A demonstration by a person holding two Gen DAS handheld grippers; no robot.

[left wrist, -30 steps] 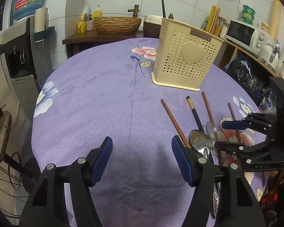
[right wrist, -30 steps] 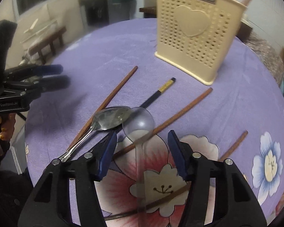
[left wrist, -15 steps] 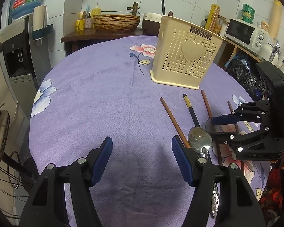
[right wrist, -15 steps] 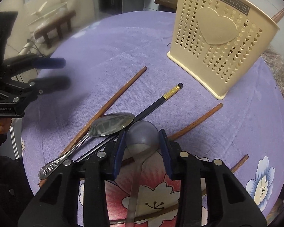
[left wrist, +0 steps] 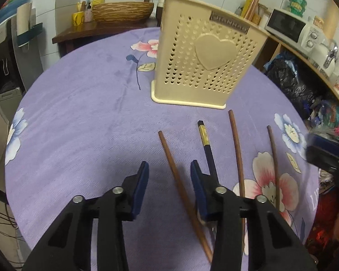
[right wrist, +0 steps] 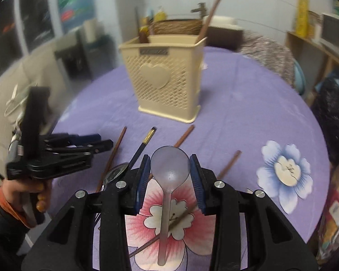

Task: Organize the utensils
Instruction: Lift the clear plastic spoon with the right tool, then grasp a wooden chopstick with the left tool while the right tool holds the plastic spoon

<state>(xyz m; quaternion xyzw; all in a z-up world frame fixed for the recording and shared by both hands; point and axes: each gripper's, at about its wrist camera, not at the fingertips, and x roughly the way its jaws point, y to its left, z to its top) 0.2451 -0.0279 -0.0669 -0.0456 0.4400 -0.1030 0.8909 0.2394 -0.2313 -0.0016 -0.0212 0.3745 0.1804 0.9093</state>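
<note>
Four chopsticks (left wrist: pixel 237 149) are seen scattered before the holder (left wrist: pixel 198 67) on the purple-clothed counter (left wrist: pixel 90 117). A translucent spoon (right wrist: pixel 169 171) is clamped by its bowl in the right gripper (right wrist: pixel 170 178), raised. The left gripper (left wrist: pixel 169 180) is closing astride one brown chopstick, not yet pinched.

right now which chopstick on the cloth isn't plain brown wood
The black chopstick with the gold band near its tip; the other three lying there are plain brown wood.

Both wrist cams sit behind their tongs, pitched down over the purple counter (left wrist: pixel 79 113). Shared: cream utensil basket (left wrist: pixel 203 67) (right wrist: pixel 167 83) at 12 o'clock, chopsticks (left wrist: pixel 237 149) (right wrist: pixel 184 136) nearer.
</note>
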